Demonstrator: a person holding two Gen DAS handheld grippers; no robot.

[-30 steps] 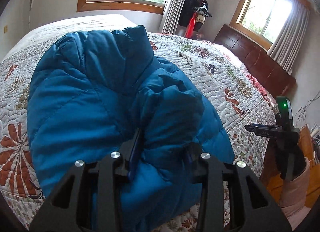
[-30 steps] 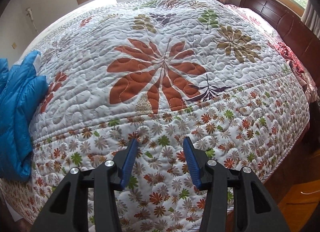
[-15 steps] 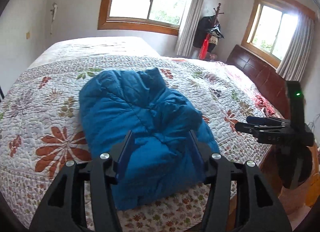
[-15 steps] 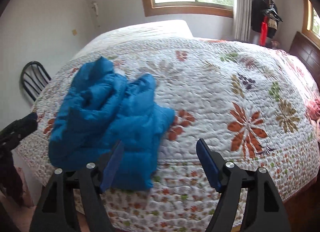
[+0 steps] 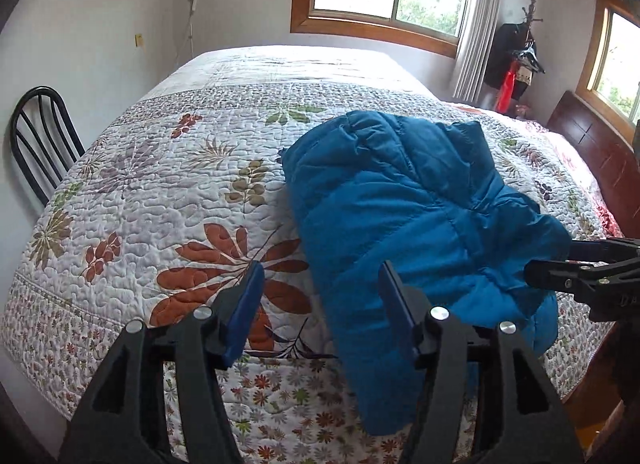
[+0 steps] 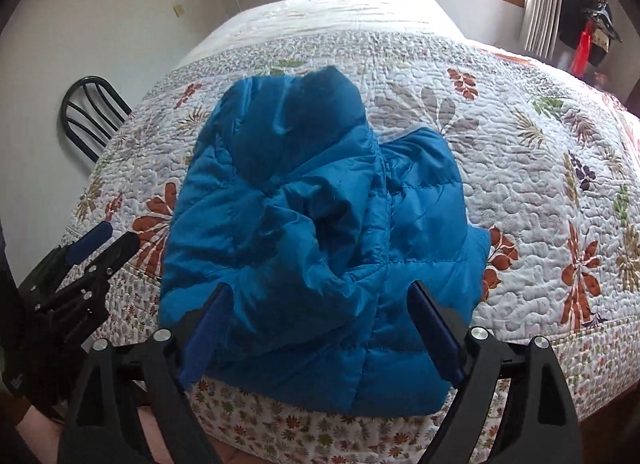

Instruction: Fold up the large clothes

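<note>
Blue puffer jacket [image 6: 320, 232] lay bunched and partly folded on the floral quilt [image 5: 168, 191] near the bed's front edge. Left hand-held gripper [image 5: 320, 304] was held over the quilt, jaws apart and just opening, nothing between. Right hand-held gripper [image 6: 320, 324] was above the jacket, jaws wide and just opening, not pressing the fabric.

A wide bed [image 5: 168, 199] covered by a white floral quilted bedspread carried a folded, puffy blue down jacket [image 6: 320, 232] near its front edge.
</note>
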